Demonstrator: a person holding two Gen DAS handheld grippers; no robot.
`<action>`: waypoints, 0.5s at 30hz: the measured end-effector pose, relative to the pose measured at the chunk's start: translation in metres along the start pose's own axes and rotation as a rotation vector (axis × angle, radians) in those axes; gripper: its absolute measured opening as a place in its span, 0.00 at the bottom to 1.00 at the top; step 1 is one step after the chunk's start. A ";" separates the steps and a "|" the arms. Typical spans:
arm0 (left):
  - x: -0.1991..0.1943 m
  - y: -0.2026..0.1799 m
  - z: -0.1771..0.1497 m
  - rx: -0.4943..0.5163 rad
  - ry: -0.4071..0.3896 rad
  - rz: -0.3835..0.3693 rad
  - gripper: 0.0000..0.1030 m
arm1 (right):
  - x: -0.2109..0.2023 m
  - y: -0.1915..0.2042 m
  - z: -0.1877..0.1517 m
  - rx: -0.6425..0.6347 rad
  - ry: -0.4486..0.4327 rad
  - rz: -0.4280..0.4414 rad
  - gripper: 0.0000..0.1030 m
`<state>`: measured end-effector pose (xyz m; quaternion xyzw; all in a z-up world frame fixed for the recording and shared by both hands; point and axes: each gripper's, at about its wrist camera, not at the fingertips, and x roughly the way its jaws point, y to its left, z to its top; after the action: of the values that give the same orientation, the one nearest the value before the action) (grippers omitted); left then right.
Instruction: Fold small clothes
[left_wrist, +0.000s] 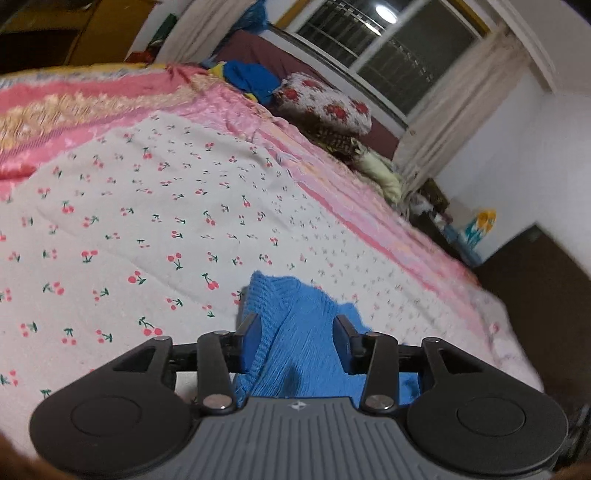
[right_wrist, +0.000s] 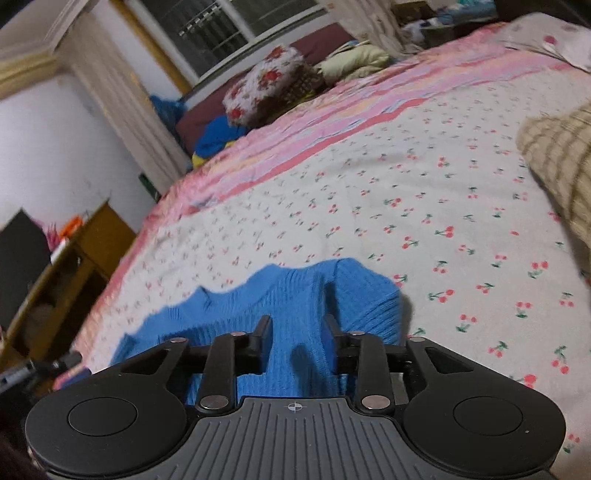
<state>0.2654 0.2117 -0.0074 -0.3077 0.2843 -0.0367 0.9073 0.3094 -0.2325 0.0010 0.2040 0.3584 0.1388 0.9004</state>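
Knitwear: one bright blue ribbed knit sweater (right_wrist: 295, 314) lies rumpled on the cherry-print bed sheet (right_wrist: 406, 206), at 6 o'clock, between both parted claws, left claw (left_wrist: 295, 332) and right claw (right_wrist: 297, 328), neither pressing.

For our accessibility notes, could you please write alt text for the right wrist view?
A black gripper hangs open over a blue knitted sweater lying on a cherry-print bedspread. A checked cloth lies at the right.

A floral cushion (left_wrist: 325, 101) lies by the window (left_wrist: 388, 48) beyond the cherry-print bedspread (left_wrist: 147, 206).
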 end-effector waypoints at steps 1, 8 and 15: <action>0.002 -0.003 -0.001 0.029 0.008 0.009 0.46 | 0.003 0.003 -0.002 -0.023 0.002 -0.009 0.33; 0.018 -0.035 -0.015 0.305 0.014 0.161 0.48 | 0.012 0.012 -0.011 -0.113 0.013 -0.061 0.31; 0.037 -0.059 -0.034 0.552 0.024 0.270 0.48 | 0.012 0.012 -0.011 -0.123 0.012 -0.068 0.24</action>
<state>0.2847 0.1367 -0.0136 -0.0084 0.3126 0.0046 0.9499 0.3094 -0.2144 -0.0076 0.1349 0.3614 0.1311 0.9132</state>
